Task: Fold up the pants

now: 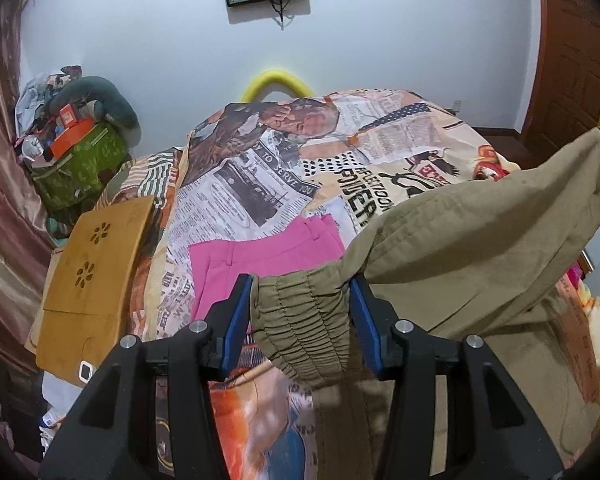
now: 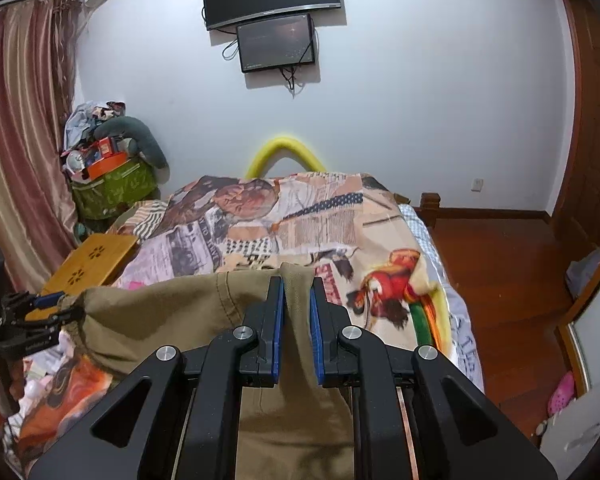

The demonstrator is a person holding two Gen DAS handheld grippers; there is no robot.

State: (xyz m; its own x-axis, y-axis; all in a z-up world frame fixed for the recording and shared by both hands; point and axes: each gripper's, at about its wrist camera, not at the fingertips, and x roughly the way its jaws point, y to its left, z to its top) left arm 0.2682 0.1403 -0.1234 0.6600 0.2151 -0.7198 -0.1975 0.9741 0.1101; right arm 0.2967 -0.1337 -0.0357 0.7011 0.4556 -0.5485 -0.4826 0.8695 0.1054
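Khaki pants (image 1: pixel 460 240) hang spread between my two grippers above the bed. My left gripper (image 1: pixel 302 292) is shut on the gathered elastic waistband (image 1: pixel 304 320), which bulges between its blue pads. My right gripper (image 2: pixel 297 292) is shut on a fold of the same khaki pants (image 2: pixel 180 312), whose cloth drapes down under it. In the right wrist view the left gripper (image 2: pixel 40 308) shows at the far left, holding the other end.
The bed (image 2: pixel 340 232) is covered by a newspaper-print quilt. Folded pink pants (image 1: pixel 260 256) lie on it beyond the left gripper. A wooden lap tray (image 1: pixel 96 256) sits at the bed's left edge. A green bag heaped with clutter (image 1: pixel 76 160) stands by the curtain. Wooden floor (image 2: pixel 508 264) lies to the right.
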